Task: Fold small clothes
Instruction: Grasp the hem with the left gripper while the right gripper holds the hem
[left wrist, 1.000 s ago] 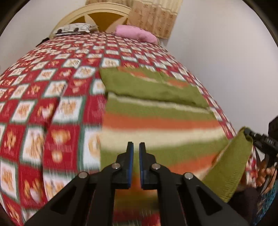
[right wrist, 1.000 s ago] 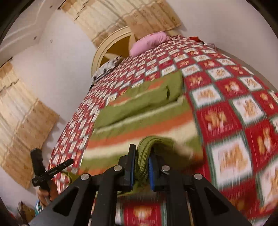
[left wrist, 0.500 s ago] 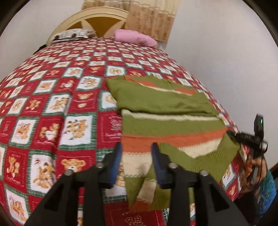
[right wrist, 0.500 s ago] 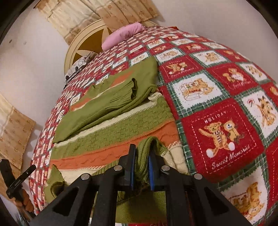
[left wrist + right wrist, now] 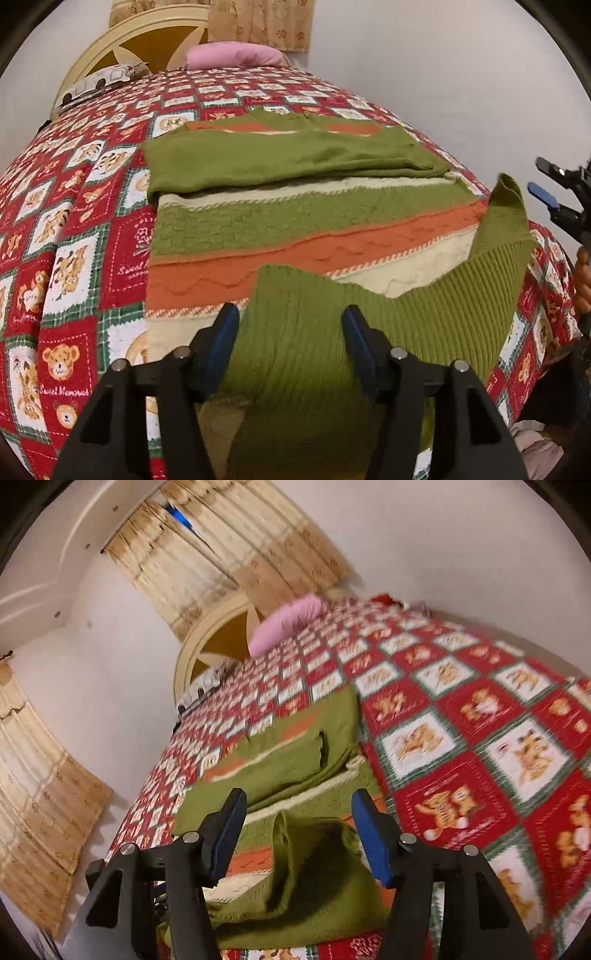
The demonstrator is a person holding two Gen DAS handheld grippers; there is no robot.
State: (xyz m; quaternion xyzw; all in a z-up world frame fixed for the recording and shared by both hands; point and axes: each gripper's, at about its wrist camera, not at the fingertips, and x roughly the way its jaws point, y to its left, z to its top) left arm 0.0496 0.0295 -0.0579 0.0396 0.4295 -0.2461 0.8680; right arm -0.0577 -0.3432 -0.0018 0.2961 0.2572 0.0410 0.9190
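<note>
On the left, the left gripper (image 5: 290, 332) is hanging low over the near edge of the striped sweater (image 5: 295, 225), its jaws having just been opening and now standing apart, with the ribbed green hem (image 5: 295, 354) lying loose between the pads but not pinched. The sweater is lying spread on the teddy-bear bedspread (image 5: 74, 258), its green sleeves (image 5: 288, 158) folded across the chest, and the hem is being turned up over the orange and cream bands, which looks like the first half of a bottom-to-top fold; letting go here probably lets the cloth settle flat before a fresh grip. To the right, the right gripper (image 5: 299, 834) is doing likewise: its jaws have just been opening too and are standing wide, the bunched green corner slumping between them, untouched by either pad. The left wrist view is showing the whole hem line, still rumpled and peaked at the far right, and the other gripper beside it; the right wrist view, blurred, is showing instead the sleeve cuff (image 5: 325, 746) tucked at the sweater's right edge and the pink pillow (image 5: 284, 624) by the headboard (image 5: 207, 646).
</note>
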